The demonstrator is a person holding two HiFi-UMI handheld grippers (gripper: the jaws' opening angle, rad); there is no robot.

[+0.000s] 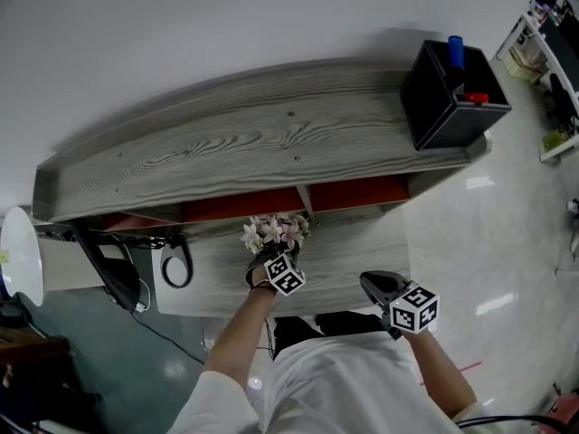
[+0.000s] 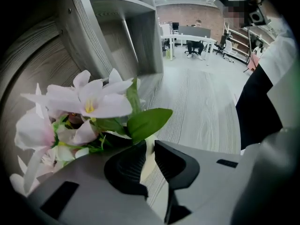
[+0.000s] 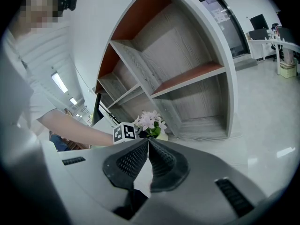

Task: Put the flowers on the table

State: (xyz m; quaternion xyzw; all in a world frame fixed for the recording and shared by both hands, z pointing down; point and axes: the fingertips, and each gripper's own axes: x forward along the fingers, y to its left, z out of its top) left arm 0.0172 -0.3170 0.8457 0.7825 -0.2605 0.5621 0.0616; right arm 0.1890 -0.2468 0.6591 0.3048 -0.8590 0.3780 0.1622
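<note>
1. The flowers (image 1: 276,231), pale pink and white with green leaves, are seen just in front of the shelf unit (image 1: 253,143), at the mouth of its lower compartments and over the grey wood table (image 1: 353,242) that juts out from it. Whether their base rests on the tabletop cannot be told.
2. The flowers are gripped by the left gripper (image 1: 270,257). Its jaws are drawn in to a narrow gap, a pale cream part at the foot of the bunch is pinched between them, and the blooms are spread just beyond the tips.
3. The right gripper (image 1: 366,283) is held over the table's front edge, farther from the shelf unit than the flowers and off to their right. Its jaws are pressed together at the tips with nothing between them.
4. The person's left forearm (image 1: 240,333) is stretched bare towards the shelf unit from a white sleeve. The right forearm (image 1: 439,369) is kept back, closer to the body.
5. A black box (image 1: 443,107) is seen standing on the right end of the shelf unit's top, with a blue item (image 1: 456,51) poking up out of it and a red item (image 1: 472,99) at its rim.
6. The compartments of the shelf unit that can be seen from the right gripper view are shown bare.
</note>
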